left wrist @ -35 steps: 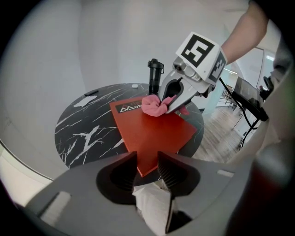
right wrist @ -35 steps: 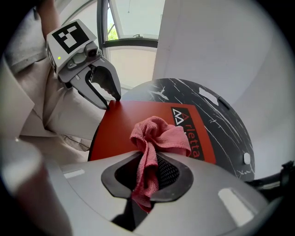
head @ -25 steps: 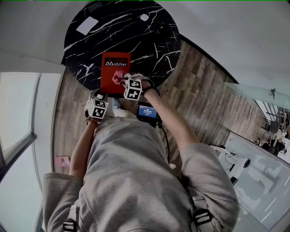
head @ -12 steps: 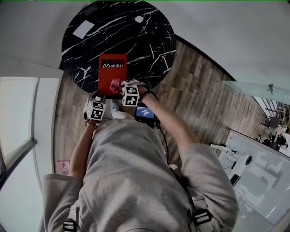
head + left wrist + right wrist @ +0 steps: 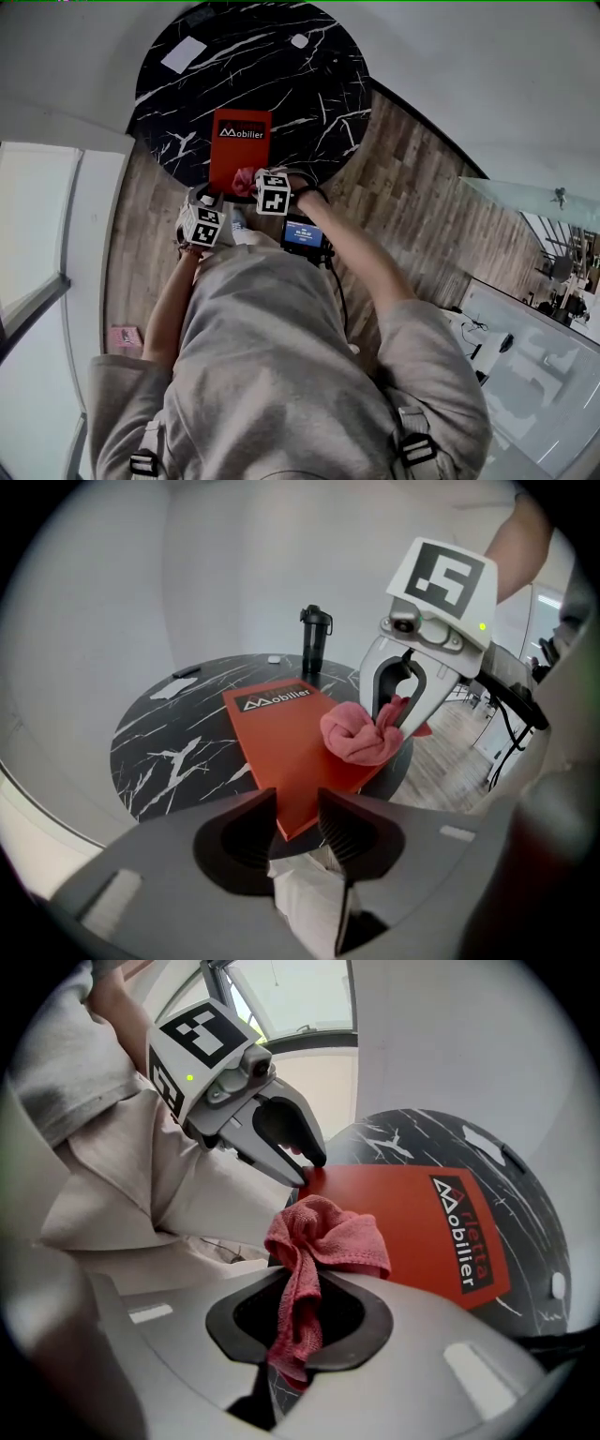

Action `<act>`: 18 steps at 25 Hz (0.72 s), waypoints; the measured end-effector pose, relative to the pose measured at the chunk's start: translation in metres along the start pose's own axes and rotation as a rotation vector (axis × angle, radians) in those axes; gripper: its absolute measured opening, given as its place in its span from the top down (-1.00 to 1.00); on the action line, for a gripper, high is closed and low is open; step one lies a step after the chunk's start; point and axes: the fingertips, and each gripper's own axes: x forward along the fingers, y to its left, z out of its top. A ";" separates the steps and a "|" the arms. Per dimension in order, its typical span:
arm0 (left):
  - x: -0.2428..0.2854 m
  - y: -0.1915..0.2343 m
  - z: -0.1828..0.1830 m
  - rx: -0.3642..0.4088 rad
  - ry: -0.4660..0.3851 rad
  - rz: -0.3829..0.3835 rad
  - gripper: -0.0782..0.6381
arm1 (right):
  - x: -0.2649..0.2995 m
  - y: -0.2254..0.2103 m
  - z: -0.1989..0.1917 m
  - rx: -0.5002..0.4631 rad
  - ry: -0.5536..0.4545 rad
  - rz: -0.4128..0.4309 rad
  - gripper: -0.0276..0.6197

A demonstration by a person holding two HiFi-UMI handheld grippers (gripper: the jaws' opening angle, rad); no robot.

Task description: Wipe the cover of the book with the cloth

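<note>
Head view. Round black desk (image 5: 309,103). Red book (image 5: 239,155) lies flat at its 6 o'clock rim, title end toward 12. Bare marble shows at the book's 9, 12 and 3. White card (image 5: 183,54) sits near the 10 o'clock rim. Pink cloth (image 5: 245,177) rests on the book's near end under the right claw (image 5: 251,182). Left claw (image 5: 212,197) is at the book's 7 o'clock corner.

Left gripper view. Jaws have just been closing and pinch the book's near corner, which juts past the desk rim. The cloth wad sits on the cover near its 3 o'clock edge. A dark bottle (image 5: 315,639) stands beyond the book at 12.

Right gripper view. Jaws are clamped on the cloth's tail. Its bunched head rests on the cover just beside the left claw's tips.
</note>
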 end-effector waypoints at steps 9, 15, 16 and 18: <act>0.001 0.000 0.001 -0.011 -0.013 -0.012 0.46 | -0.022 -0.020 0.011 0.147 -0.071 0.305 0.70; 0.002 0.000 0.003 -0.003 -0.014 -0.018 0.44 | -0.051 -0.128 0.030 0.142 -0.181 -0.062 0.69; 0.002 0.000 0.003 -0.004 -0.015 -0.019 0.43 | -0.053 -0.146 0.030 0.126 -0.169 -0.143 0.69; 0.001 0.000 0.003 -0.003 -0.015 -0.020 0.42 | -0.053 -0.178 0.031 0.110 -0.138 -0.278 0.69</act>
